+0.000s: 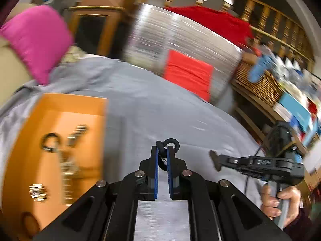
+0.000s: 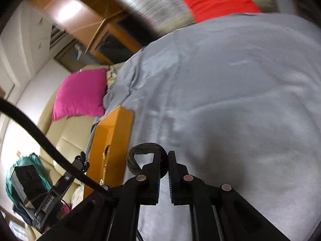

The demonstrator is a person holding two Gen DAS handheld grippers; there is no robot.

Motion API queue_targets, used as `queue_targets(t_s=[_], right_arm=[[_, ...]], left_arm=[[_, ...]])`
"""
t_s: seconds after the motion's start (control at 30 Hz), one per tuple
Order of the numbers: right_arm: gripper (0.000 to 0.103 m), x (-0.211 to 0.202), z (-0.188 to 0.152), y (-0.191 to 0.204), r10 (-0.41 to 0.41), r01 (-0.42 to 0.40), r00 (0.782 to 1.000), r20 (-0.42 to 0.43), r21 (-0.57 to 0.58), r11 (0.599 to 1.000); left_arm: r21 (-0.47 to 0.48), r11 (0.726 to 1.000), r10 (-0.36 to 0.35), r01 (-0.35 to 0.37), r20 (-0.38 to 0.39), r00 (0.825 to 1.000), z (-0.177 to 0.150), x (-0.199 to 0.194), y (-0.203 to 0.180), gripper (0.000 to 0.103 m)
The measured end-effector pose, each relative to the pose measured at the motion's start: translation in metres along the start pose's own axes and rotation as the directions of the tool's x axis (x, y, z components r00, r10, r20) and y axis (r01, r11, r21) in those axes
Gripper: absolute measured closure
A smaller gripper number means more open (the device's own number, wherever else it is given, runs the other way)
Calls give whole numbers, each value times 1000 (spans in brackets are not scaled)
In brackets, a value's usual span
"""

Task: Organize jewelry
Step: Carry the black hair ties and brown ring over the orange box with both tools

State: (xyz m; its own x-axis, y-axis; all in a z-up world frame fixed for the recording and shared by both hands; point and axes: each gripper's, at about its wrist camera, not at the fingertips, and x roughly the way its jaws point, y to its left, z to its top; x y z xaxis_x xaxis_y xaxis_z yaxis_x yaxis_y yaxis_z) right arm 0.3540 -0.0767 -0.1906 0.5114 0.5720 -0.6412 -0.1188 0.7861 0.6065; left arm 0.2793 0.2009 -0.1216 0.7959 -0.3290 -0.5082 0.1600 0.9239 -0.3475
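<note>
My left gripper (image 1: 163, 150) is shut on a black ring-shaped band (image 1: 172, 143) and holds it above the grey cloth. An orange tray (image 1: 60, 108) lies to its left with several jewelry pieces in it, among them a black ring (image 1: 49, 141) and gold bangles (image 1: 38, 191). My right gripper (image 2: 165, 156) is shut on a dark fabric band (image 2: 138, 156) that loops out past its left finger. The right gripper also shows in the left wrist view (image 1: 215, 159), at the right. The orange tray shows edge-on in the right wrist view (image 2: 112, 138).
A grey cloth (image 1: 156, 108) covers the surface. A pink cushion (image 1: 38, 40) lies at the far left on a beige sofa (image 2: 66, 132). A silver cushion with a red patch (image 1: 186, 74) stands behind. Cluttered wooden shelves (image 1: 280, 92) are at the right.
</note>
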Motion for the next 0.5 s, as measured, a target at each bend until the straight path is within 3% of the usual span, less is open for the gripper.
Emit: queue_targets(t_s=[0.27,0.37,0.5], right_arm=[[95,76,21,107,42,-54,996,-85,-150,987],[95,108,31,140,40,-64,991,-124,-190,980],[95,151,40,173,26,-64,986,-162,-236,970]], left_arm=[[-193,966,186,-171,62,981,6,-32,106,95],[-245,943,240,-224,37,970,3,-33,137,95],[-272,930,249,-246,-23,968,-3,-22,160,95]])
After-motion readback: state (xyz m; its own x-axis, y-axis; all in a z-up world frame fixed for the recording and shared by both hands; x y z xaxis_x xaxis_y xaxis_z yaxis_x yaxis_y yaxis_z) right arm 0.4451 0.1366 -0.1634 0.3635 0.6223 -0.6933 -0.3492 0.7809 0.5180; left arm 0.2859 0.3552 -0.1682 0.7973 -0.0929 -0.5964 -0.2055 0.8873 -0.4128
